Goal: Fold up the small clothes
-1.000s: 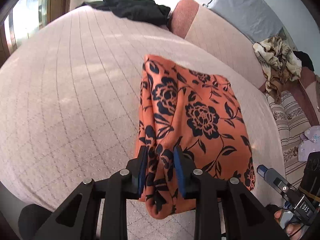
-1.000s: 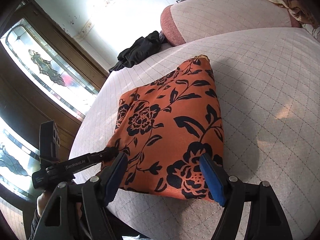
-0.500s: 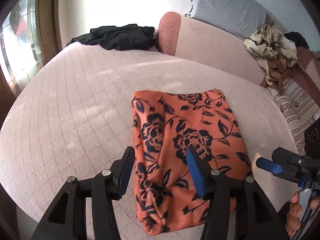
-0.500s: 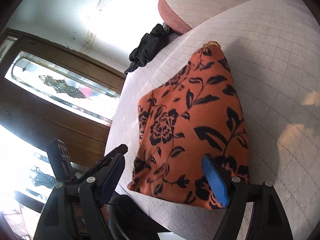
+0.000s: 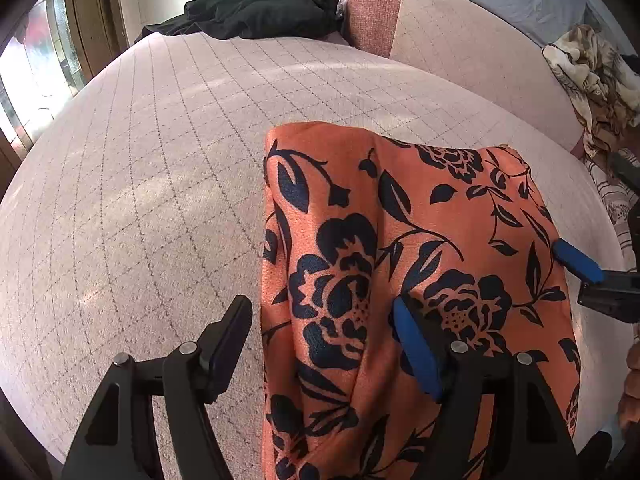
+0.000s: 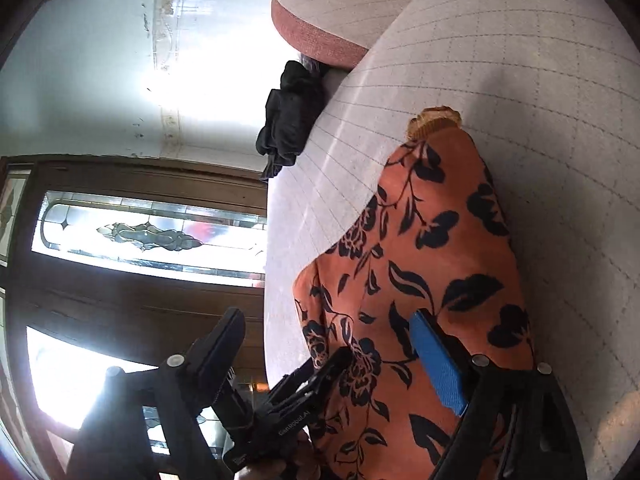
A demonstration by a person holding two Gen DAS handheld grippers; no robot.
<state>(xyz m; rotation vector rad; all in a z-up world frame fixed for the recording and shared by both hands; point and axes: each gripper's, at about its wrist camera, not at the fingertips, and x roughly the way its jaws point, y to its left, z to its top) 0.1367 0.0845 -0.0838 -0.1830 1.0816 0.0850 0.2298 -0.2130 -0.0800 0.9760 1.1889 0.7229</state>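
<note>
showing the folded orange floral garment point(image 5: 400, 264) lying flat near the front edge of the quilted bed point(image 5: 160, 168), released so the fold sets, with left gripper point(image 5: 320, 336) and right gripper point(image 6: 332, 356) both gaping, jaws just widened, pinching nothing

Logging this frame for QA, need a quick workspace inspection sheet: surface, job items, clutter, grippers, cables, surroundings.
Surface: pale pink quilted bed cover with a grid of stitch lines, sunlit in patches.
Job's things: orange cloth with dark blue flower print, folded, lying flat on the cover.
Clutter: crumpled black garment at the far edge; beige patterned fabric heap on the pink bolster.
Grippers: left gripper open, jaws have just been opening, straddling the cloth's left edge, not pinching it; right gripper open, jaws just widening, over the cloth's near end.
Cables: nothing seen.
Surroundings: white wall; dark wooden door with leaded glass panel.
</note>
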